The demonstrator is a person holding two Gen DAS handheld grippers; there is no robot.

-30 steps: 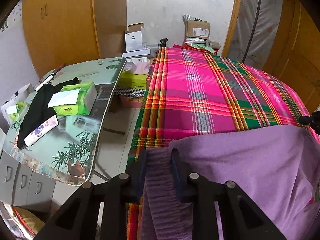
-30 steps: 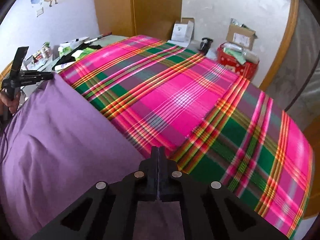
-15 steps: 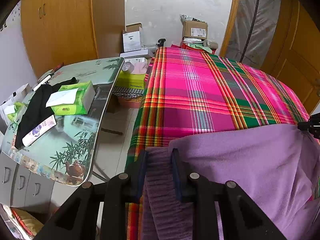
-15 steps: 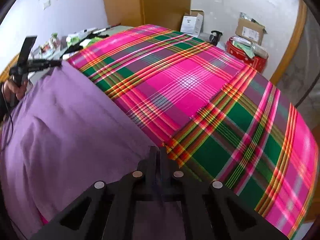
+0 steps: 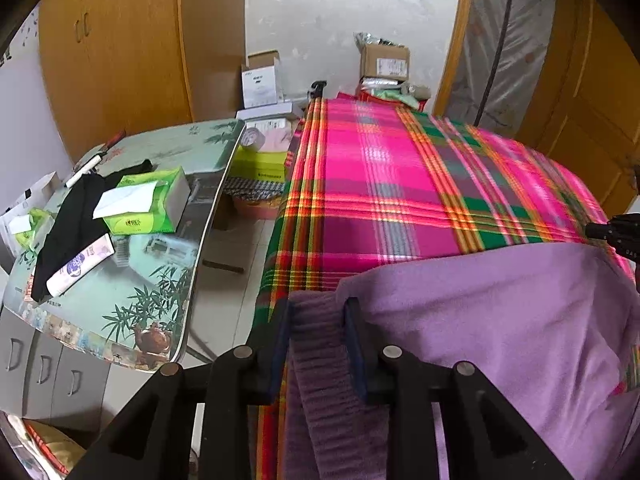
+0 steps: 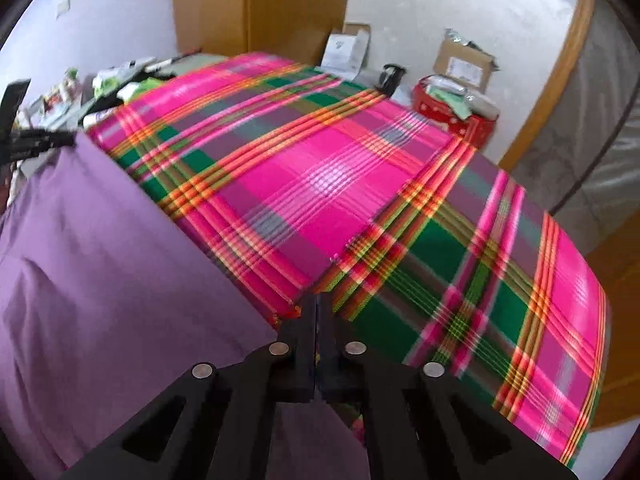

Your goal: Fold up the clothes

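A purple garment (image 5: 492, 312) hangs stretched between my two grippers above the near end of a bed with a pink, green and orange plaid cover (image 5: 400, 184). My left gripper (image 5: 318, 308) is shut on the garment's thick ribbed hem at its left corner. My right gripper (image 6: 318, 304) is shut tight on the garment's (image 6: 100, 264) other corner, its jaws pressed together. The right gripper's tip shows at the right edge of the left wrist view (image 5: 616, 232); the left gripper shows at the left edge of the right wrist view (image 6: 36, 144).
A glass-topped side table (image 5: 160, 280) stands left of the bed with a green tissue box (image 5: 148, 200), a black cloth (image 5: 76, 220) and a tube on it. Cardboard boxes (image 5: 384, 64) and a red tin (image 6: 456, 116) sit past the bed's far end. Wooden wardrobes line the walls.
Both grippers have moved forward over the bed with the garment held between them. The garment's top edge now sits lower against the plaid cover.
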